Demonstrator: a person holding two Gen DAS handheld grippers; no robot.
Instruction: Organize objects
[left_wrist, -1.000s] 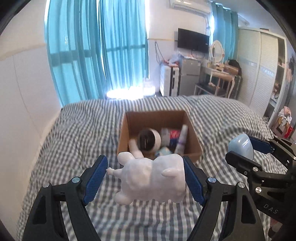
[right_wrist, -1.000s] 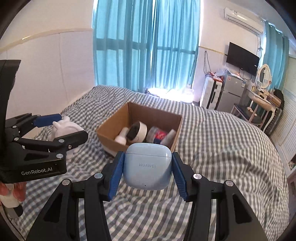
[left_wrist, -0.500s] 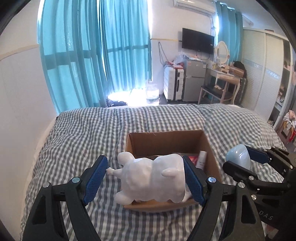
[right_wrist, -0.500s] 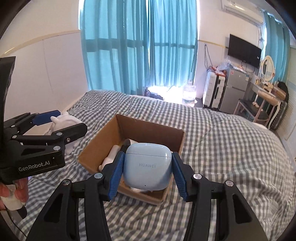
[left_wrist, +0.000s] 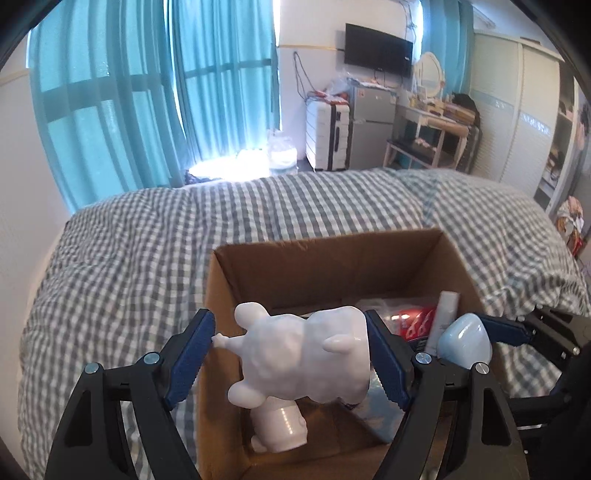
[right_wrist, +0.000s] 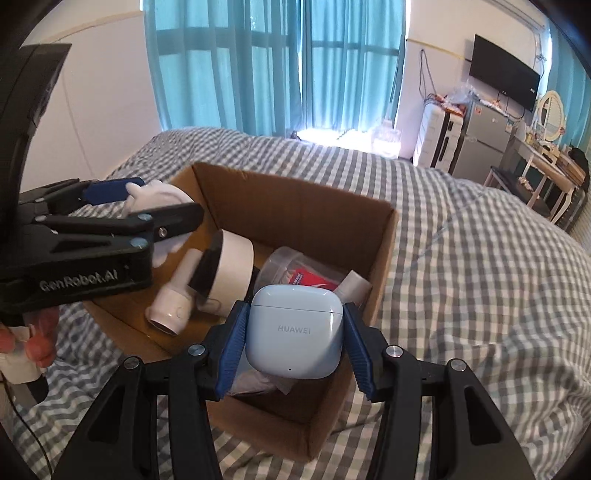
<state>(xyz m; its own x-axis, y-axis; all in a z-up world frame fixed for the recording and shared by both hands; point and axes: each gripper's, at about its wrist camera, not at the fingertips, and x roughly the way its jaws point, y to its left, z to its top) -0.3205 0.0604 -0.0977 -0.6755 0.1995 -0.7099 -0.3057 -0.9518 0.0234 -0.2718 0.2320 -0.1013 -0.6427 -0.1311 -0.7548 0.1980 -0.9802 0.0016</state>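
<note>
- The left gripper (left_wrist: 291, 363) is clamped on a white animal figure (left_wrist: 306, 360), which lies sideways between the blue pads with its long axis running pad to pad, its ears or legs sticking out toward the left pad.
- The right gripper (right_wrist: 291, 341) is clamped on a pale blue earbud case (right_wrist: 293, 332), held upright with the hinge line on top and the lettering facing the camera.
- Both held things hang over the open cardboard box (right_wrist: 384, 236), so the coming move looks like a plain drop or lowering: the box floor lies straight below the fingers, the figure over the left part, the case over the near right part.
- The two grippers are just beside each other; in the left view the case (left_wrist: 463, 341) sits right next to the left gripper's right finger, so they could bump on release.
- Below the figure stands a white bottle-like piece (left_wrist: 279, 424); beside it lies a round white camera (right_wrist: 229, 273), which takes up floor space.
- Further in are a clear tub with a red packet (right_wrist: 306, 275) and a white tube (left_wrist: 445, 314).
- The box rests on a checked bed cover (right_wrist: 461, 258); curtains (right_wrist: 280, 62) and furniture are well beyond.
</note>
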